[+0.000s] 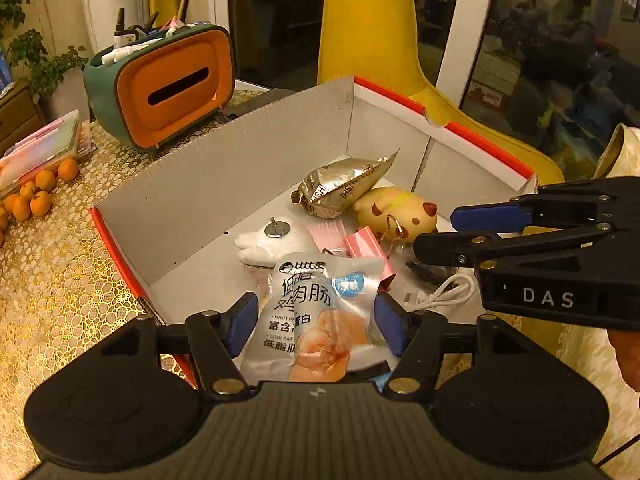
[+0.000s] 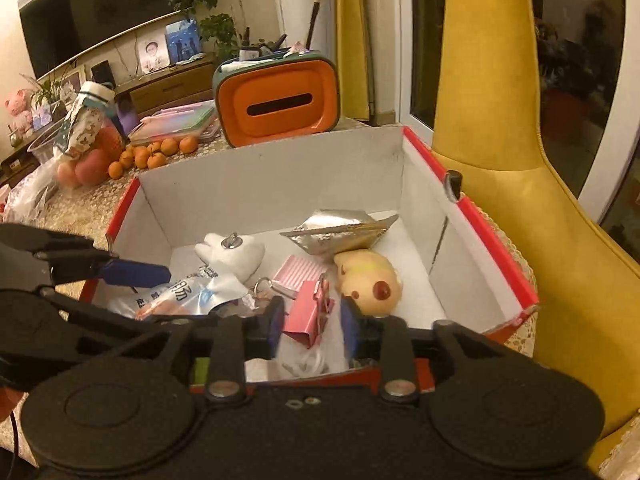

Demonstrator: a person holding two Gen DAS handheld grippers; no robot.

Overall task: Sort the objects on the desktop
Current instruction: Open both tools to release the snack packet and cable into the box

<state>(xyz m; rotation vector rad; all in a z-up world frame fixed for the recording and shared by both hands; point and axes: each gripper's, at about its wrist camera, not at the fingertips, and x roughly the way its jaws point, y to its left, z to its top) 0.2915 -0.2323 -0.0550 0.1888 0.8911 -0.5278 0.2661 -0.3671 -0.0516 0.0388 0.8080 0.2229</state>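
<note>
Nearest the left-hand camera, the left tool (image 1: 316,322) sits low over the front of a red-edged cardboard box (image 1: 224,184), its blue pads either side of a sealed chicken sausage packet (image 1: 316,316). The pads look slightly clear of the wrapper, so the packet reads as let go and lying in the box. Beside it, the right tool (image 2: 312,326) straddles a pink binder clip (image 2: 310,312); its pads stand apart from the clip and are not pinching it, so that too looks released.

Farther inside the box lie a white charging cable (image 1: 444,296), a white plush toy (image 2: 236,254), a pink comb-like piece (image 2: 298,270), a yellow toy dog (image 2: 370,280) and a crumpled silver pouch (image 2: 340,230).

Beyond the box, the desk (image 1: 60,280) still carries small oranges (image 2: 156,152), a flat plastic case (image 2: 180,124) and an orange tissue holder (image 2: 280,104) stuffed with pens. Judging by this, much small clutter is already boxed, while whether those remaining things count as unsorted cannot be told.
</note>
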